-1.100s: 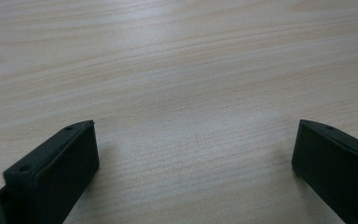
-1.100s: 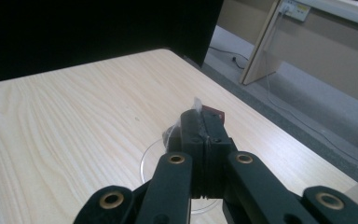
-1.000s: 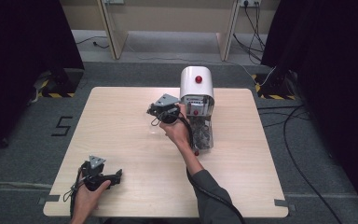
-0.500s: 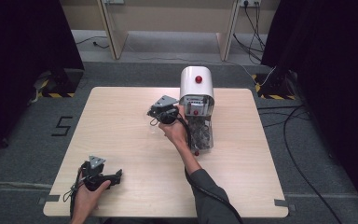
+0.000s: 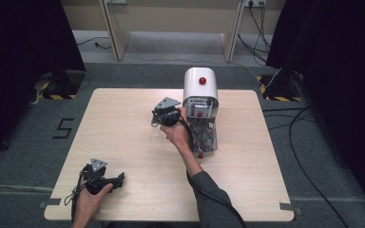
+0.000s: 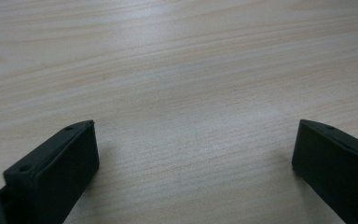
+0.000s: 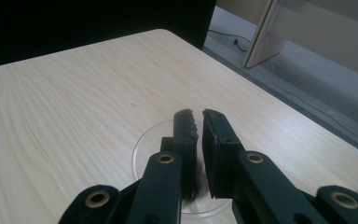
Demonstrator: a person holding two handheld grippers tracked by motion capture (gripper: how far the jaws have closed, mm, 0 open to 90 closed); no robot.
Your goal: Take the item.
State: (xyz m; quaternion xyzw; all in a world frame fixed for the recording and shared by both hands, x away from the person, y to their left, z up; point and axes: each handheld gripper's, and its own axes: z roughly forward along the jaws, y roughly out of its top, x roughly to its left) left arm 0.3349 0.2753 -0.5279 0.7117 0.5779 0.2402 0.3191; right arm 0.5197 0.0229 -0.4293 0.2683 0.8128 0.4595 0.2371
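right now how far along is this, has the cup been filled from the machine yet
Done: the right gripper looks clamped on the rim of the clear cup. In hand: the cup looks empty and sits beside the white machine, not under it. Left: probably bringing it to the machine and filling it. The left gripper is open over the table, holding nothing.

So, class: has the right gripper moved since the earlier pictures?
No. The right gripper sits just left of the white machine, as before.
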